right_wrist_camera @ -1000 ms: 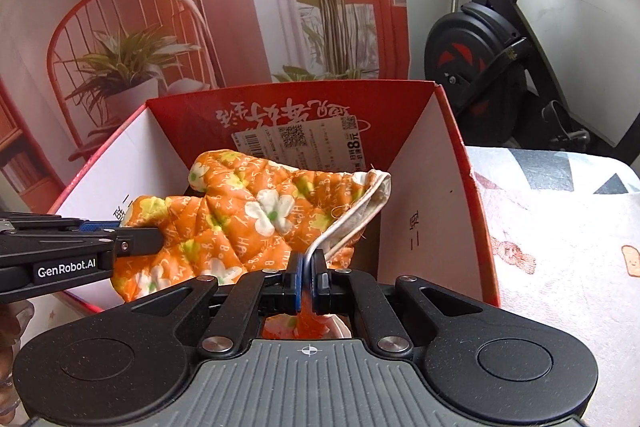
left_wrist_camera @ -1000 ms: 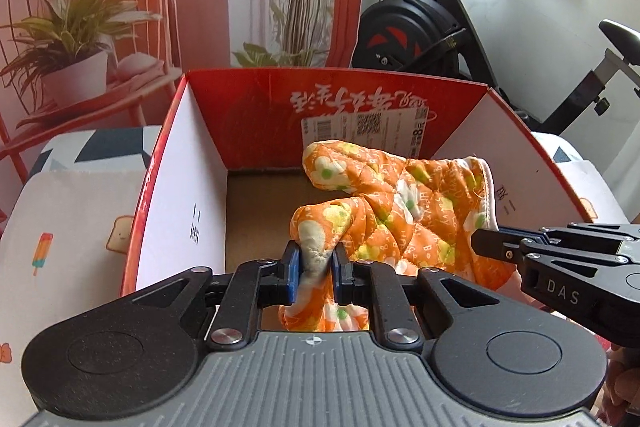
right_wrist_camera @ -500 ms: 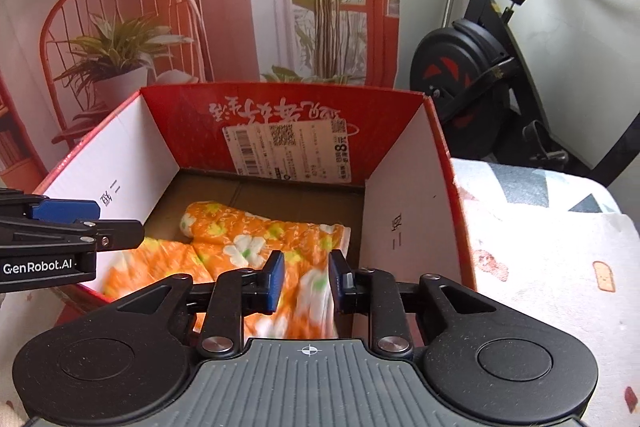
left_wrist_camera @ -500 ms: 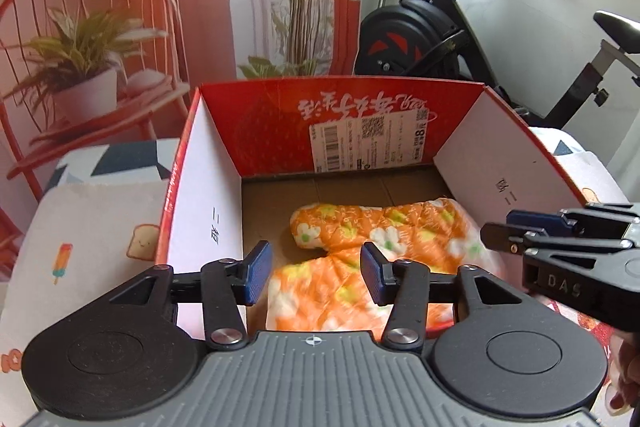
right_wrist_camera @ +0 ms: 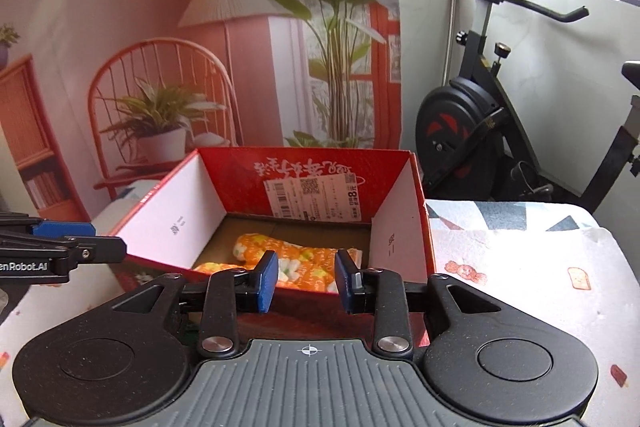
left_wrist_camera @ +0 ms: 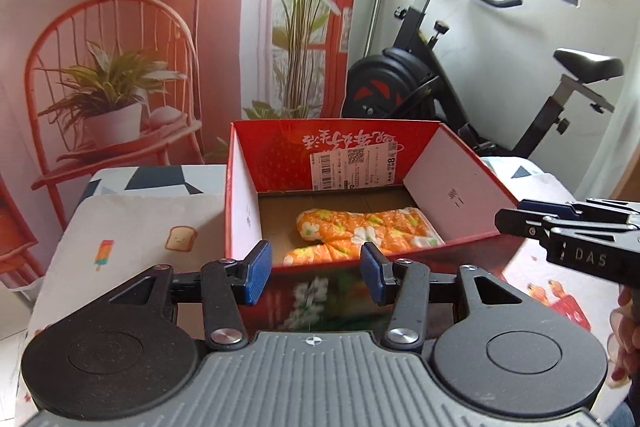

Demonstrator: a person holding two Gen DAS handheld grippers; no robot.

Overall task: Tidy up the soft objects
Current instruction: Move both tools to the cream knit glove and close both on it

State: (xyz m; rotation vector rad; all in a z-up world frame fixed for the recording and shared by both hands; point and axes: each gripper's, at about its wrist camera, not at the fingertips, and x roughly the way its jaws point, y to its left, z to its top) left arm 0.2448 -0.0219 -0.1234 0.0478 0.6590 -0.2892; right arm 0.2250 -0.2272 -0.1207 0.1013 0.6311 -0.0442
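- The orange floral oven mitt (left_wrist_camera: 362, 231) lay flat on the floor of the red cardboard box (left_wrist_camera: 454, 187) on the desk (left_wrist_camera: 136, 227).
- The left gripper (left_wrist_camera: 316, 273) stood released and empty. The right gripper (right_wrist_camera: 306, 277), whose fingers had just been opening, also held nothing.
- Judged best: withdraw both clear of the near wall without snagging it.
- Only the left view showed the mitt's thumb fully and a hand (left_wrist_camera: 624, 339); the right view showed more bare desk beside the box.
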